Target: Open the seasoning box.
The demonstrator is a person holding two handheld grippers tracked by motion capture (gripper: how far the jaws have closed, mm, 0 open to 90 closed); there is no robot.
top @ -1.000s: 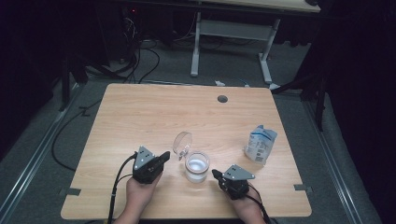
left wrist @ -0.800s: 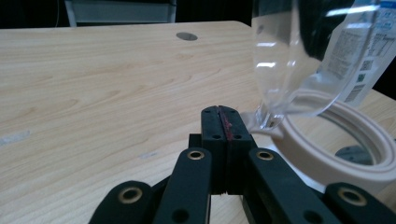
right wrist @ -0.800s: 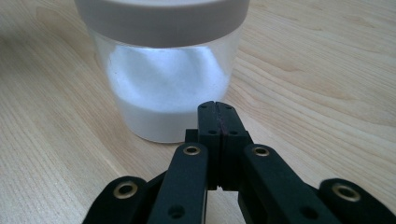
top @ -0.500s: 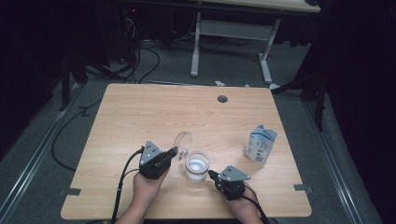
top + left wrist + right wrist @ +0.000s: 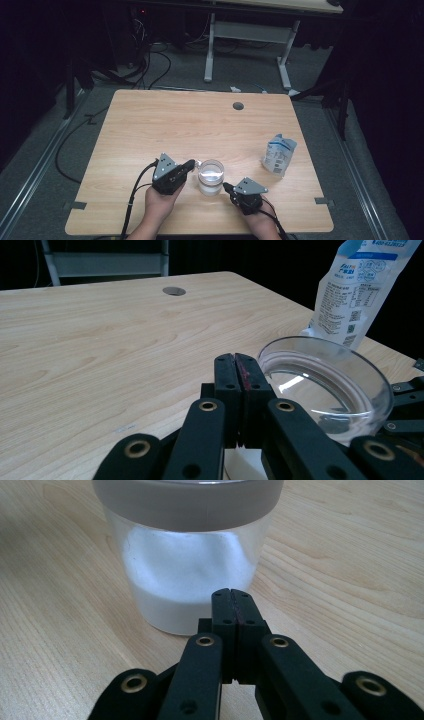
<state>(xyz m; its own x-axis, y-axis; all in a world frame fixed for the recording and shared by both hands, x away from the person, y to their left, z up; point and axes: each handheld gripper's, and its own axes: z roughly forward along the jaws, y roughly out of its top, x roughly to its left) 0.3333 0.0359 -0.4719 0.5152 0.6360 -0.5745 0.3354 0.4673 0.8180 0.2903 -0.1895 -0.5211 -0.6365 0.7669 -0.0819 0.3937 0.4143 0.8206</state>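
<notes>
A clear jar (image 5: 210, 177) holding white powder (image 5: 190, 575) stands near the table's front edge, with a clear lid (image 5: 325, 377) seemingly on top. My left gripper (image 5: 191, 163) lies just left of the jar, its tip at the lid's rim. Its jaws are shut with nothing between them (image 5: 235, 365). My right gripper (image 5: 225, 186) points at the jar's lower right side, a short way off. Its jaws are also shut and empty (image 5: 232, 600).
A white and blue bag (image 5: 279, 155) stands upright right of the jar, also behind it in the left gripper view (image 5: 360, 290). A round cable hole (image 5: 238, 106) marks the far side of the wooden table (image 5: 150, 125). Cables trail off the near edge.
My left gripper moved right, up to the jar. The clear lid that leaned beside the jar's far left now looks seated on the jar. The right gripper barely moved.
</notes>
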